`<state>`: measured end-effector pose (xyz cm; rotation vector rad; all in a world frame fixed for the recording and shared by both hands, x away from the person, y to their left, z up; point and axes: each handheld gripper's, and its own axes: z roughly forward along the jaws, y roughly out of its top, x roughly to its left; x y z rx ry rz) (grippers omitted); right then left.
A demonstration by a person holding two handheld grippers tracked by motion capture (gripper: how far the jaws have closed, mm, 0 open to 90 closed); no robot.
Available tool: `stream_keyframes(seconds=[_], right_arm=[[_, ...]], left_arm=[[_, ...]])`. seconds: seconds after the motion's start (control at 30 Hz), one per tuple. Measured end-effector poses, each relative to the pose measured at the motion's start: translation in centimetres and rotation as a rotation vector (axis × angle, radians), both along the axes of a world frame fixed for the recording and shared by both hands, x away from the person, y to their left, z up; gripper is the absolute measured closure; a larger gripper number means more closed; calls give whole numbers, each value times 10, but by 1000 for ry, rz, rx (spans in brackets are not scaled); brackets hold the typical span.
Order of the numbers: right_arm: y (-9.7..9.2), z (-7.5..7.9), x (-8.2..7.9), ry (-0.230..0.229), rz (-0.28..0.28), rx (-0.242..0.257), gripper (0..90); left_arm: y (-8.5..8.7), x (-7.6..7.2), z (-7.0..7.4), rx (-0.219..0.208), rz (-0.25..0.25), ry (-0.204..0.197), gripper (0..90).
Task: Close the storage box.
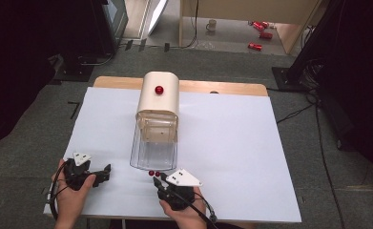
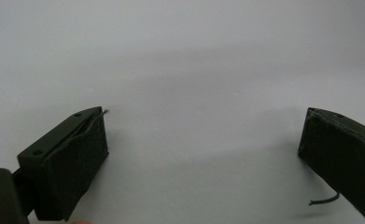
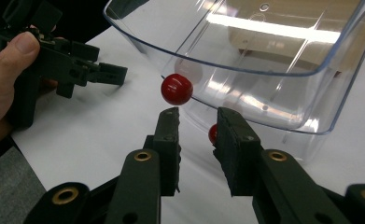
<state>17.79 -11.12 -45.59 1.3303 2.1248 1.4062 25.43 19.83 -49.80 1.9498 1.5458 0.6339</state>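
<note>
Two red balls (image 1: pixel 154 173) sit at 6 o'clock of the clear bin (image 1: pixel 154 150), just off the right tool (image 1: pixel 158 181). Left tool (image 2: pixel 203 140) gapes wide over bare counter (image 2: pixel 194 70). Right tool (image 3: pixel 198 122) is narrow, nothing gripped, one ball (image 3: pixel 176 89) at 11 o'clock.

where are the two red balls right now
In the high view the two red balls lie side by side on the white sheet, just at the clear bin's open mouth, ahead of the right gripper.

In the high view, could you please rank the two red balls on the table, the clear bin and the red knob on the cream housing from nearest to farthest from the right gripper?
From the right gripper:
1. Two red balls, just ahead of its tips; too close to rank apart.
2. Clear bin, directly beyond.
3. Red knob, on top of the cream housing, at the table's far edge.
</note>
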Motion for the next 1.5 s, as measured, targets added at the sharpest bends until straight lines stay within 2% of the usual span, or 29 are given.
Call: stream_keyframes(seconds=[0.2,0.37,0.5,0.63,1.0,1.5], right_arm=[[6,1,0,-4,-3,18,730],[15,1,-1,-12,-13,8,709],[22,-1,-2,-10,-43,-7,718],[22,0,-3,-16,-68,-1,746],[20,4,-2,-27,-71,2,750],[13,21,2,-66,-87,13,750]], left_arm=[[0,0,0,0,-1,0,11],[0,0,0,0,0,0,11],[0,0,0,0,-1,0,11],[0,0,0,0,-1,1,11],[0,0,0,0,-1,0,11],[0,0,0,0,0,0,11]])
